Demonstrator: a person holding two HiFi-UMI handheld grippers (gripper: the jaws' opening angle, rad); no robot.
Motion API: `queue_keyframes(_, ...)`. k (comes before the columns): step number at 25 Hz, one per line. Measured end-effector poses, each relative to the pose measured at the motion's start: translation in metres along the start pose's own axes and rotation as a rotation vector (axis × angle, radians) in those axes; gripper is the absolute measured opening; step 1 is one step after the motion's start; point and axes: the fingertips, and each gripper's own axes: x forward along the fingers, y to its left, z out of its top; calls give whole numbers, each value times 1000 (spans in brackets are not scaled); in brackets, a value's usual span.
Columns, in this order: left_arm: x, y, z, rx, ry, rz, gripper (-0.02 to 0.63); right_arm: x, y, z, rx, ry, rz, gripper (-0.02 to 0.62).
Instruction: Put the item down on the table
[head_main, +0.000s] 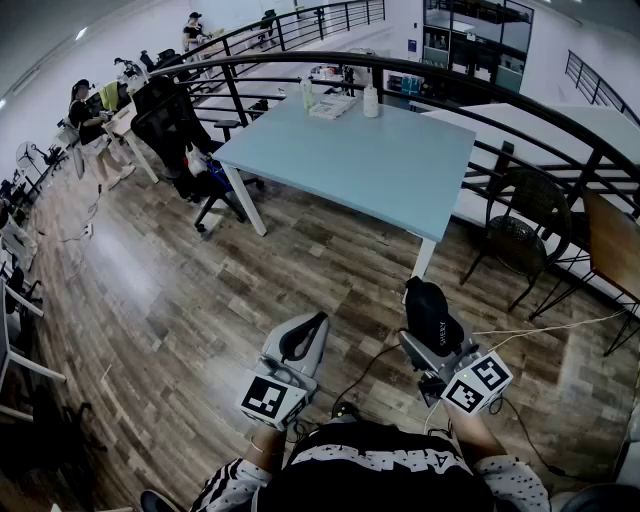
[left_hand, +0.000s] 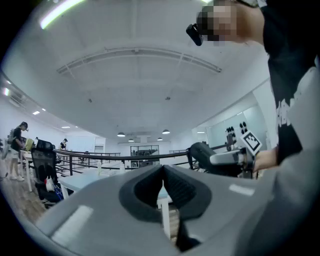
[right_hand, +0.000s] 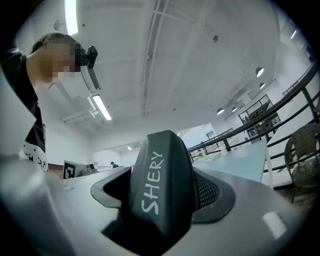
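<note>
item: black rounded hard-shell item (right_hand: 160, 190), matte, with white lettering down its spine. it sits clamped in the right gripper (head_main: 427, 342), jaws spread wide around its flanks, pads pressing on both sides. it is held in the air over the wooden plank floor (head_main: 200, 300), close to the person's body and well apart from the pale blue rectangular table (head_main: 380, 160) ahead. not yet set down.

handling (judgement): shell looks stiff and smooth, so probably light, but liable to slip if the pads ease off. it fills the jaws, so there is little spare opening for release. the present hold across the sides seems sound. the underside is not visible, so i cannot tell which face it will rest on.

pose: right gripper is held low in front of the torso, pointing toward the table and tilted upward, since its view takes in mostly ceiling. left gripper (head_main: 305, 338) is alongside at similar height, pads closed together with nothing between them, idle.

next (judgement): carry forward to bare tabletop, lower, then release.
</note>
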Motion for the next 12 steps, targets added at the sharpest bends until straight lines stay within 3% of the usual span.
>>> queue_keyframes(12,8,3,-4,-18,-19,-36,0,1,2,5,4,-19,-3,373)
